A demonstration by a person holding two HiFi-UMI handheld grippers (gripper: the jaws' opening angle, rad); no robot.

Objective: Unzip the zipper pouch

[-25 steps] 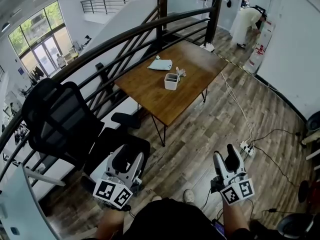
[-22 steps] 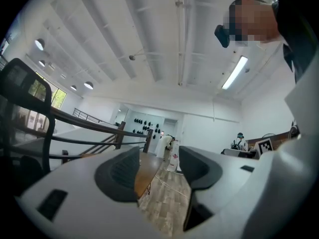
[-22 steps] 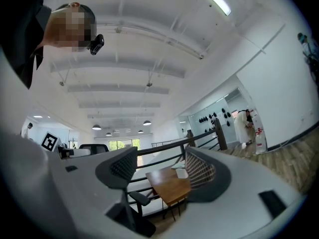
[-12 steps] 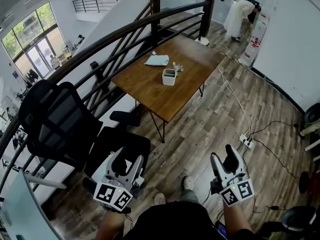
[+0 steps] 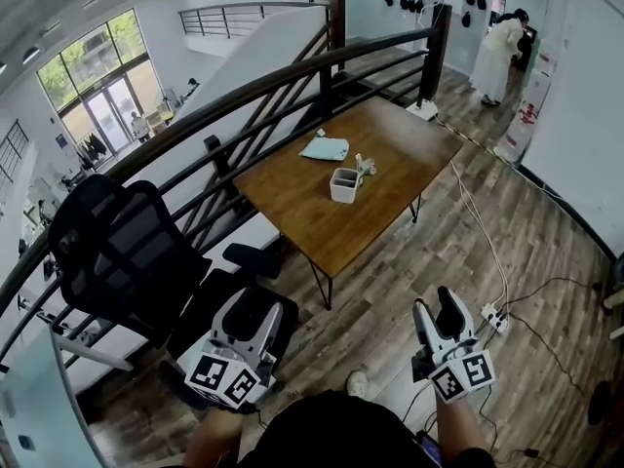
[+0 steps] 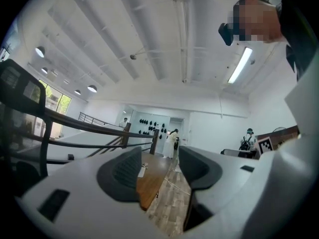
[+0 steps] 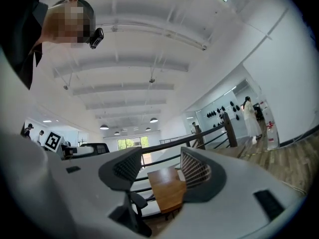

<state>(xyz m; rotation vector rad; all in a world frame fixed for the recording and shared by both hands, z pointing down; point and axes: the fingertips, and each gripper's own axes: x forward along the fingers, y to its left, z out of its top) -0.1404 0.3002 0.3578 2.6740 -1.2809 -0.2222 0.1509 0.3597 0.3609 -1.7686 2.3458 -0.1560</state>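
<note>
The zipper pouch [image 5: 325,148], light blue and flat, lies at the far side of a wooden table [image 5: 292,198], well ahead of both grippers. My left gripper [image 5: 251,316] hangs low at the bottom left of the head view, far from the table. Its jaws stand open with nothing between them, and the left gripper [image 6: 159,168] shows only the distant table top through its gap. My right gripper [image 5: 439,312] is at the bottom right, over the floor. The right gripper [image 7: 158,169] holds nothing; its jaws stand apart and are closing a little.
A white box [image 5: 343,184] and a small pale object [image 5: 366,167] stand on the table near the pouch. A black office chair [image 5: 117,247] is at my left. A dark railing [image 5: 292,71] runs behind the table. A power strip with cables [image 5: 492,318] lies on the floor.
The head view has shifted, so the table sits slightly lower and further right in it. Both grippers keep their low places and stay empty.
</note>
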